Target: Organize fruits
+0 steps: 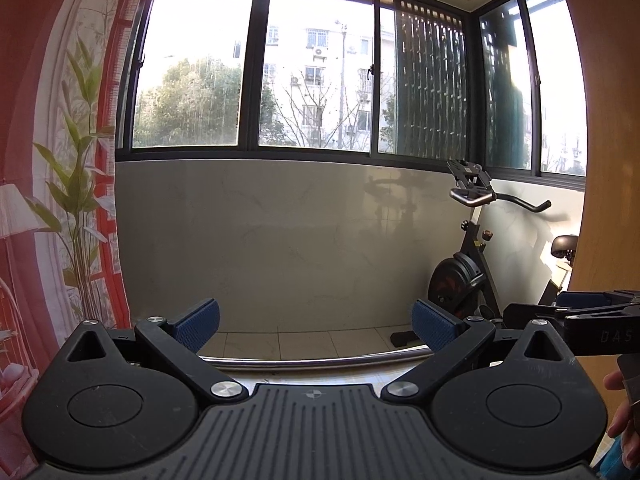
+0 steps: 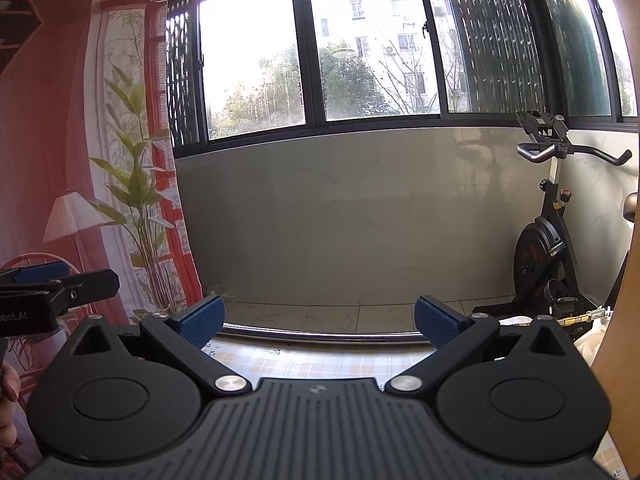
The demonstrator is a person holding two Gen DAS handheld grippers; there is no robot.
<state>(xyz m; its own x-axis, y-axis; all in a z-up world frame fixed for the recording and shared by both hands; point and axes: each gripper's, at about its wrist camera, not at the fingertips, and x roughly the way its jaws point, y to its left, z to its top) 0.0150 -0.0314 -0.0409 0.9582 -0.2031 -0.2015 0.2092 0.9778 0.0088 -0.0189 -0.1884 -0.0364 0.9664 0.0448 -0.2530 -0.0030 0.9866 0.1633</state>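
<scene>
No fruit shows in either view. Both cameras point level at a tiled wall under a window. My left gripper (image 1: pixel 316 326) is open, with nothing between its blue pads (image 1: pixel 199 323). My right gripper (image 2: pixel 320 322) is open too, its blue pads (image 2: pixel 202 323) wide apart and empty. The right gripper (image 1: pixel 592 314) also shows side-on at the right edge of the left wrist view. At the left edge of the right wrist view the left gripper (image 2: pixel 52 286) shows in the same way. A checked tablecloth (image 2: pixel 312 360) lies just below the fingers.
A metal rail (image 2: pixel 320 336) runs along the table's far edge. An exercise bike (image 2: pixel 548 232) stands at the right by the wall. A printed red curtain with a plant (image 2: pixel 132 184) hangs at the left. A wooden panel (image 1: pixel 600 120) rises at the right. A hand (image 1: pixel 624 420) holds the right gripper.
</scene>
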